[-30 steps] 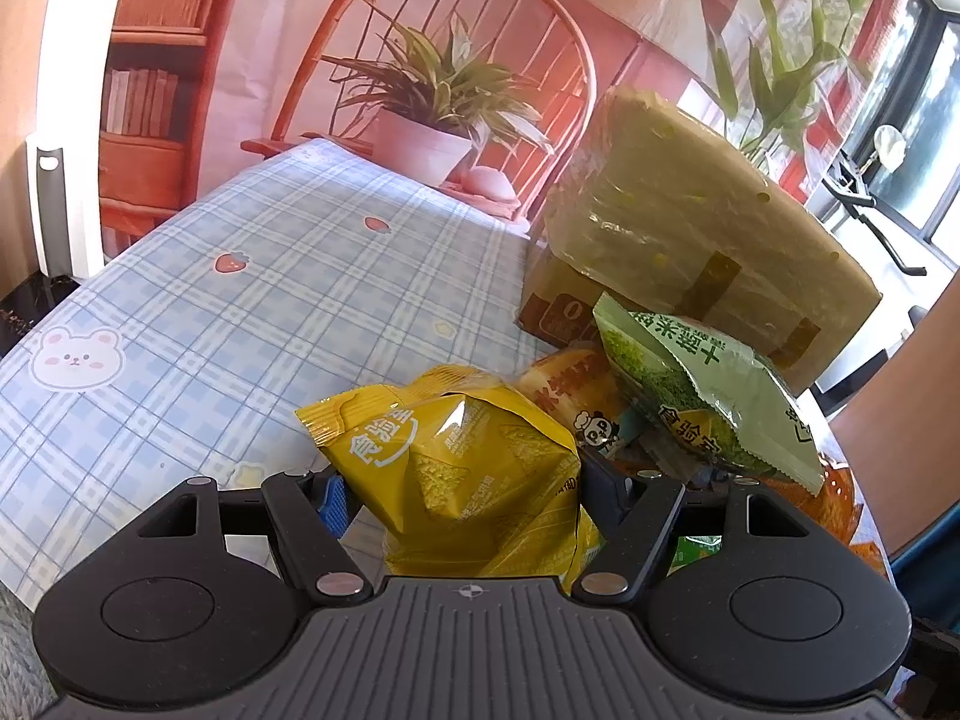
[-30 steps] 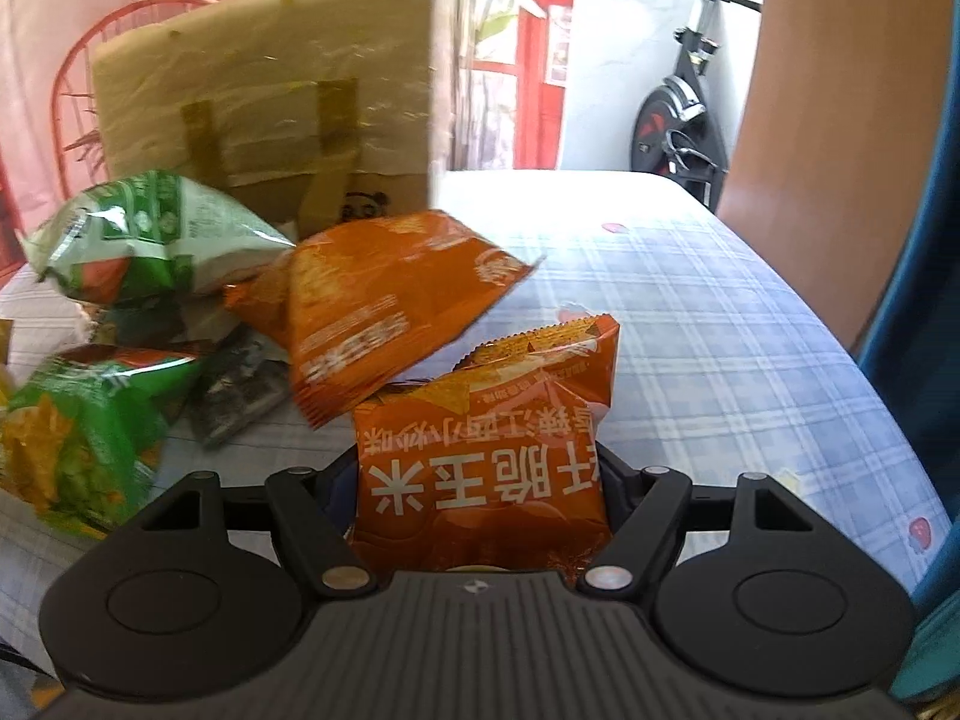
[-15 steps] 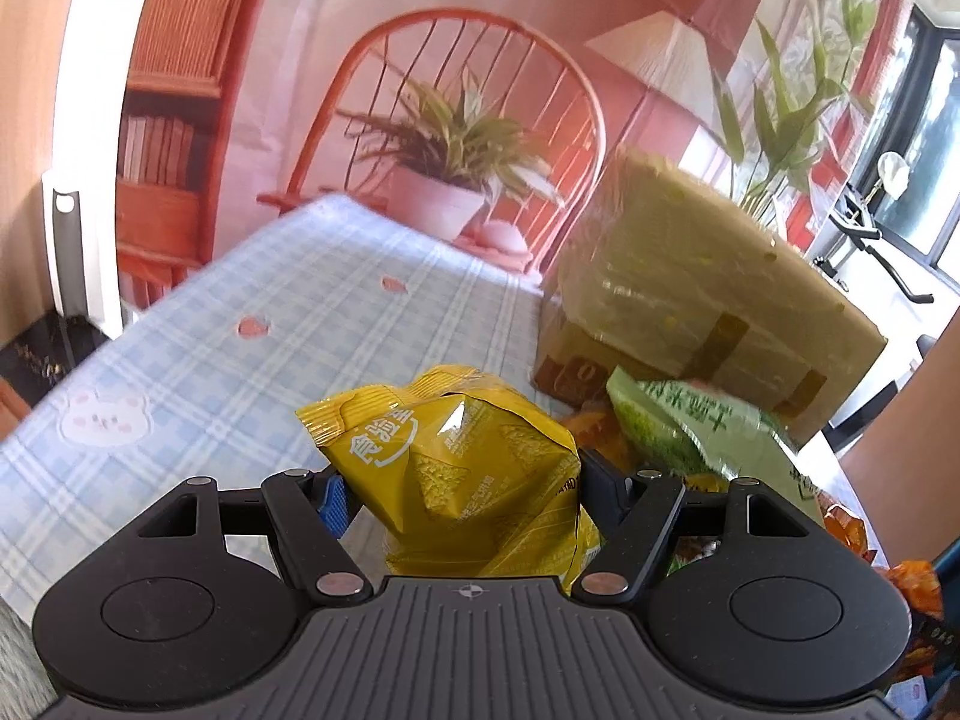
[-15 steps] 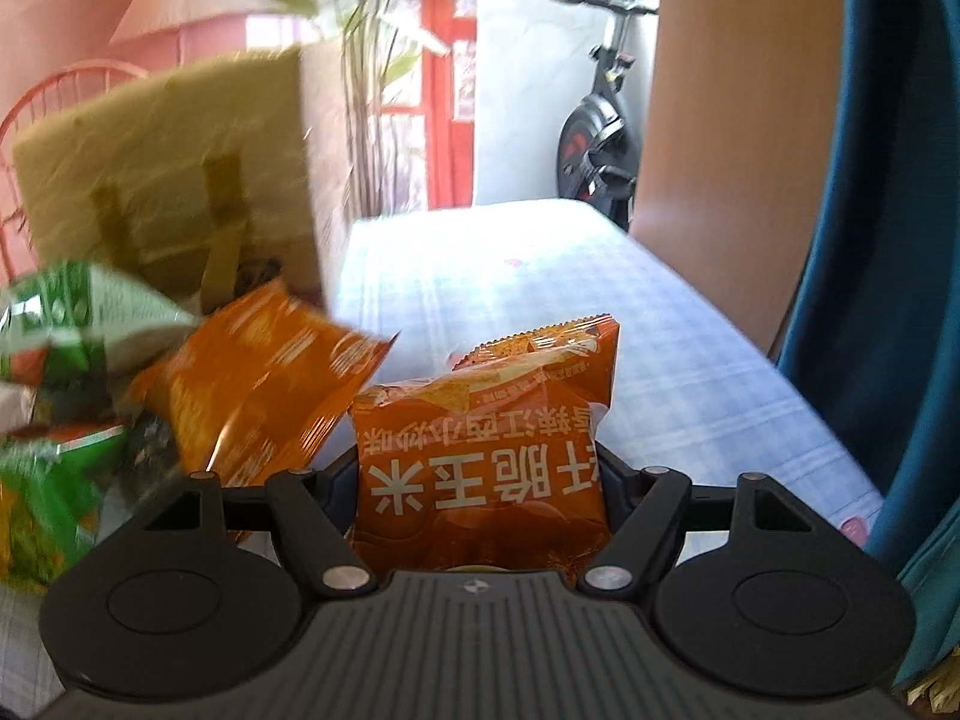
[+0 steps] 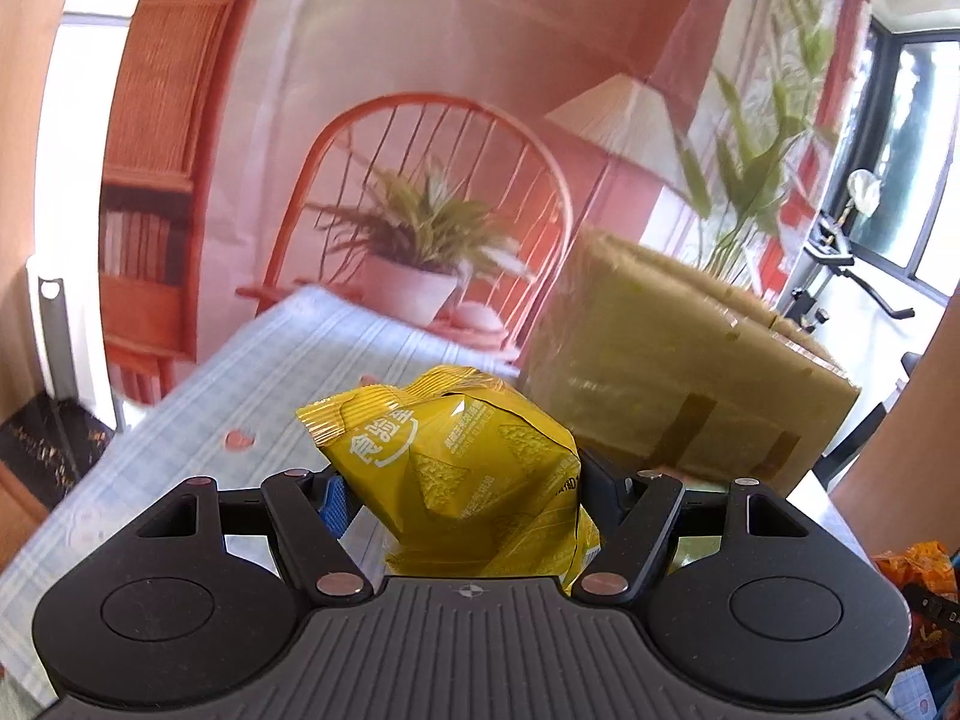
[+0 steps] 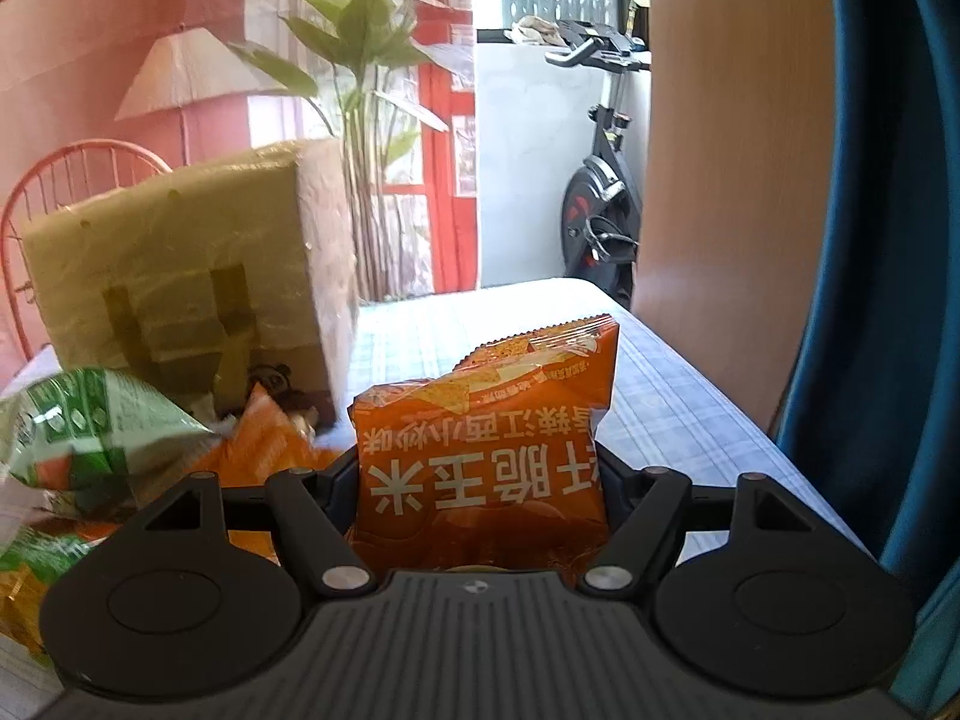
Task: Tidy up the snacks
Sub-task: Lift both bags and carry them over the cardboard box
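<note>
While left tongs (image 5: 462, 483) pinch yellow bag (image 5: 462, 474) and right tongs (image 6: 483, 480) pinch orange bag (image 6: 489, 456) — cardboard box (image 5: 678, 384) at 1 o'clock of left, 10 o'clock of right (image 6: 186, 276) — left nearer.

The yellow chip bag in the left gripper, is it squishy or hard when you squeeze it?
Probably squishy: the yellow chip bag looks puffed and creased where the left gripper pinches it. Its shiny wrapper might be slippery. The chips inside could crack if squeezed harder.

You can see a big cardboard box (image 5: 672, 372) on the checked tablecloth (image 5: 336, 360), a potted plant (image 5: 420, 264) behind, and an exercise bike (image 6: 600, 204).
</note>
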{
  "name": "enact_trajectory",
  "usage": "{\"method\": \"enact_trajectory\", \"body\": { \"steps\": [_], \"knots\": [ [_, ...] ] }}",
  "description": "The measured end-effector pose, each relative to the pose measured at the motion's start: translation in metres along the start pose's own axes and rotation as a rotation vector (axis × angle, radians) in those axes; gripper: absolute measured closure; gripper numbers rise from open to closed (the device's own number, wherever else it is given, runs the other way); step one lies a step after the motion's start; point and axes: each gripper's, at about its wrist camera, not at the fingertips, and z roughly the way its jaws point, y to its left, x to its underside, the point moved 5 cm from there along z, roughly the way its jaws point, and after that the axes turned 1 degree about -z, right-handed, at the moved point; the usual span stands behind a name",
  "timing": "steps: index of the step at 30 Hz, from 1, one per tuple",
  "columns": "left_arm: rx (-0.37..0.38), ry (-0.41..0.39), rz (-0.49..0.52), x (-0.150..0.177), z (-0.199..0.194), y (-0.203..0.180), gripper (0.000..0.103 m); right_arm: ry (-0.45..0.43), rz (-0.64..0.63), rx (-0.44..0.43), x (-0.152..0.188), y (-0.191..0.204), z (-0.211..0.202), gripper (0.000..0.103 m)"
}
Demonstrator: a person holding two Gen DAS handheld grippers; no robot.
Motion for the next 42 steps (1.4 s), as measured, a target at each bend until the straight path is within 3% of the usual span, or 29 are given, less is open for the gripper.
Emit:
{"method": "enact_trajectory", "body": {
  "steps": [15,26,31,35,38,42],
  "knots": [
    [0.116,-0.070,0.080,-0.043,-0.006,-0.041,0.028,-0.104,0.002,-0.147,-0.054,0.028,-0.007,0.029],
    [0.257,-0.132,0.123,-0.113,0.003,-0.094,0.028,-0.191,-0.016,-0.363,-0.133,0.072,-0.002,0.029],
    [0.286,-0.121,0.158,-0.144,0.038,-0.120,0.028,-0.237,-0.035,-0.439,-0.179,0.098,0.015,0.029],
    [0.308,-0.068,0.158,-0.157,0.089,-0.140,0.028,-0.252,-0.048,-0.449,-0.212,0.123,0.058,0.029],
    [0.306,0.018,0.164,-0.156,0.135,-0.152,0.028,-0.214,-0.058,-0.442,-0.222,0.138,0.099,0.029],
    [0.305,0.056,0.146,-0.156,0.171,-0.154,0.028,-0.177,-0.066,-0.421,-0.225,0.148,0.138,0.029]
  ]
}}
